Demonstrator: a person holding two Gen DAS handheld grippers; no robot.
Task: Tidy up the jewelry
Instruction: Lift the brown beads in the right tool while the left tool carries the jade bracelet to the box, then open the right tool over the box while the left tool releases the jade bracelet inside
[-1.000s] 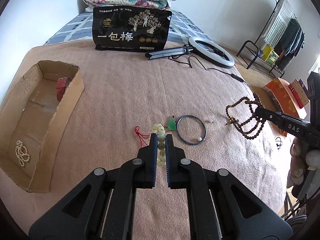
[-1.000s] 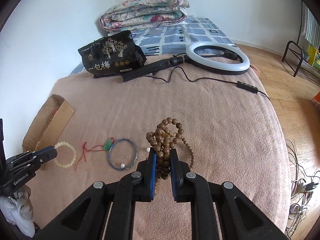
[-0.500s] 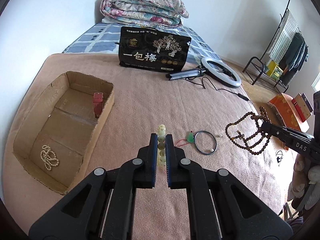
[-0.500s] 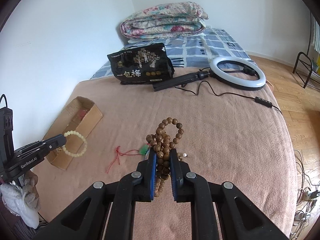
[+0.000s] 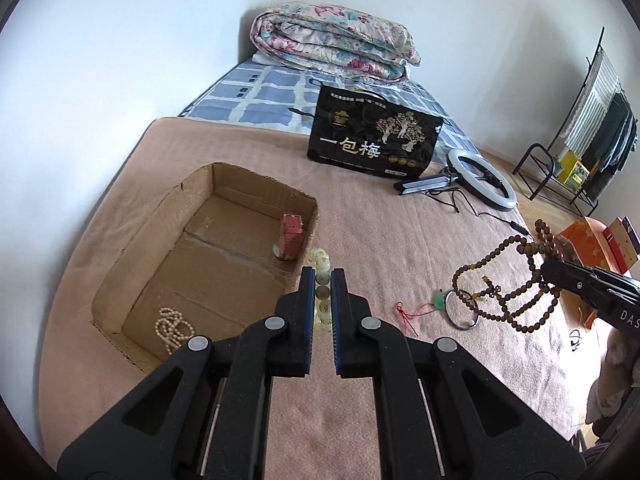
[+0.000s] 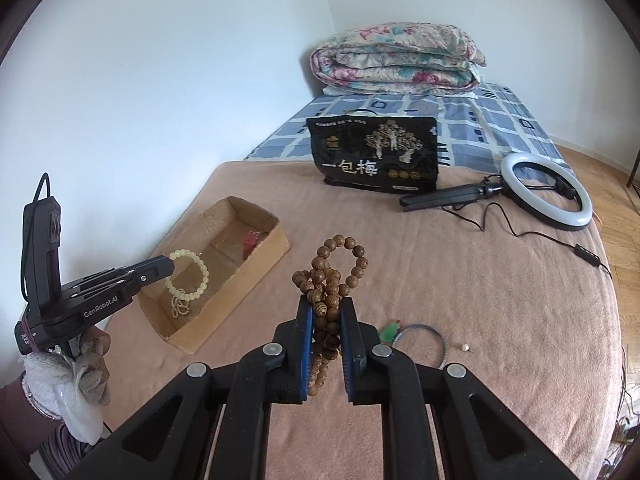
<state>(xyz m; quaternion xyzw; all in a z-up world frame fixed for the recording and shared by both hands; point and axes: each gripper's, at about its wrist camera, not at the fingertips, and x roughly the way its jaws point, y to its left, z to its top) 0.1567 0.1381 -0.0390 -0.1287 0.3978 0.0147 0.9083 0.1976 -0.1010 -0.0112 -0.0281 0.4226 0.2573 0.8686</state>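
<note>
L gripper point(image 5: 321, 280): clamped on pale bracelet point(image 6: 188, 276), held above box point(image 6: 256, 276) for drop-in.
R gripper point(image 6: 325, 312): pinched on wood beads point(image 6: 332, 268), lifted, queued for box.

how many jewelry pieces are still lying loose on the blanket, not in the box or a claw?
3 visible: a green pendant on red cord, a metal bangle beside it, and a tiny loose pearl right of the bangle. More may hide behind the right claw.
</note>
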